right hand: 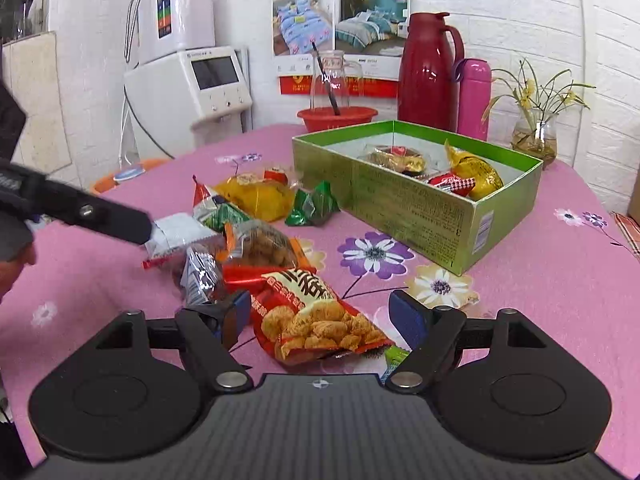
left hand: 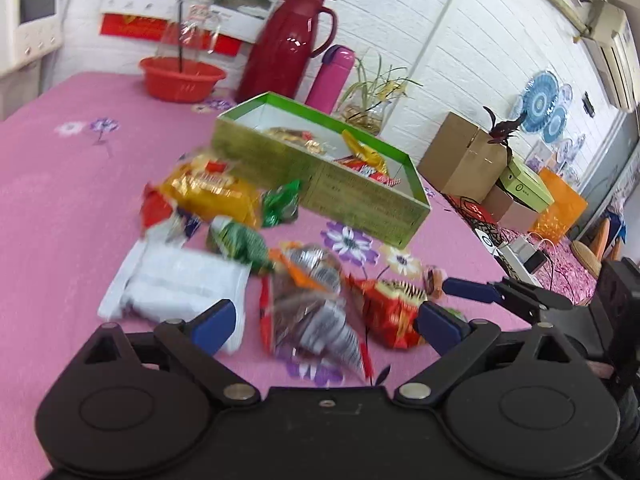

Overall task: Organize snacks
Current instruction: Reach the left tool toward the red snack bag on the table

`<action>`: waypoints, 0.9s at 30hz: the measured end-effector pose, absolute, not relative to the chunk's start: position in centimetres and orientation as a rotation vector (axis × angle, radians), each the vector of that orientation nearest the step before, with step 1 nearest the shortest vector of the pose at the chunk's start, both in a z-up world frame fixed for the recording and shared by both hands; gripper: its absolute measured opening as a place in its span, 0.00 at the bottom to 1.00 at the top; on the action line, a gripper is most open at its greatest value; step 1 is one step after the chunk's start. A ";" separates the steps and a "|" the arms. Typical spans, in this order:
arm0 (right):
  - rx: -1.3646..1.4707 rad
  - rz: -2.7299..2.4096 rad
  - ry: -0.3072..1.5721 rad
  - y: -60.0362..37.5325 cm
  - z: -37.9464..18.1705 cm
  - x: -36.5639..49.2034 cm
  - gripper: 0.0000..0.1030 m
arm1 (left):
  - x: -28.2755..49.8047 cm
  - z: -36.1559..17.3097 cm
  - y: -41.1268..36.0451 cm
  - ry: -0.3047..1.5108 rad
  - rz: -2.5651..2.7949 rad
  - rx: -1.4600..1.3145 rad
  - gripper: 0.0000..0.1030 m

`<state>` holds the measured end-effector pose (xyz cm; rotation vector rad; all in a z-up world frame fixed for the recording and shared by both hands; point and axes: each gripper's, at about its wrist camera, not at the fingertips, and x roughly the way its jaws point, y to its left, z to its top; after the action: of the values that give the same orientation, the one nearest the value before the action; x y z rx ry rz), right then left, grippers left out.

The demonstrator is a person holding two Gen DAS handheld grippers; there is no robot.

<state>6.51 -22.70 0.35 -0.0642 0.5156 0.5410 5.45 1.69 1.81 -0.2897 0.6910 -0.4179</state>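
A green box (right hand: 404, 204) (left hand: 320, 184) on the pink cloth holds a few wrapped snacks. Loose snacks lie in front of it: a red packet (right hand: 316, 316) (left hand: 390, 312), a yellow bag (right hand: 256, 196) (left hand: 212, 196), green candies (right hand: 312, 204) (left hand: 240, 242), a white packet (left hand: 180, 284) (right hand: 180, 232) and a clear brown-and-silver packet (left hand: 316, 320). My right gripper (right hand: 324, 320) is open, its jaws either side of the red packet. My left gripper (left hand: 324, 320) is open just above the clear packet, with nothing held.
A red thermos (right hand: 428, 76), pink flask (right hand: 474, 100), red basin (right hand: 336, 118) with a glass jug and a plant vase (right hand: 534, 140) stand behind the box. Cardboard boxes (left hand: 464, 156) sit beyond the table's right edge. A white appliance (right hand: 188, 92) stands at the left.
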 end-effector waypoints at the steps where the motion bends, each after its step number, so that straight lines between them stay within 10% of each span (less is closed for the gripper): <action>1: -0.065 0.545 0.518 -22.6 0.3 6.6 1.00 | 4.9 1.5 1.9 0.696 -0.413 -0.306 1.00; 16: -0.298 0.635 0.524 -19.6 -1.4 4.1 1.00 | 3.3 1.3 -0.1 0.683 -0.537 -0.372 1.00; 22: -0.308 0.636 0.507 -20.2 -1.3 0.5 1.00 | 5.1 1.9 -3.9 0.670 -0.628 -0.286 0.84; 27: -0.283 0.623 0.492 -21.1 -1.0 0.2 1.00 | 6.6 0.6 -5.8 0.724 -0.662 -0.295 0.44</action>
<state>0.22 -21.11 -0.99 -0.2829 0.4919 0.6226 6.61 -5.80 0.62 -0.2954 0.7238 -0.6620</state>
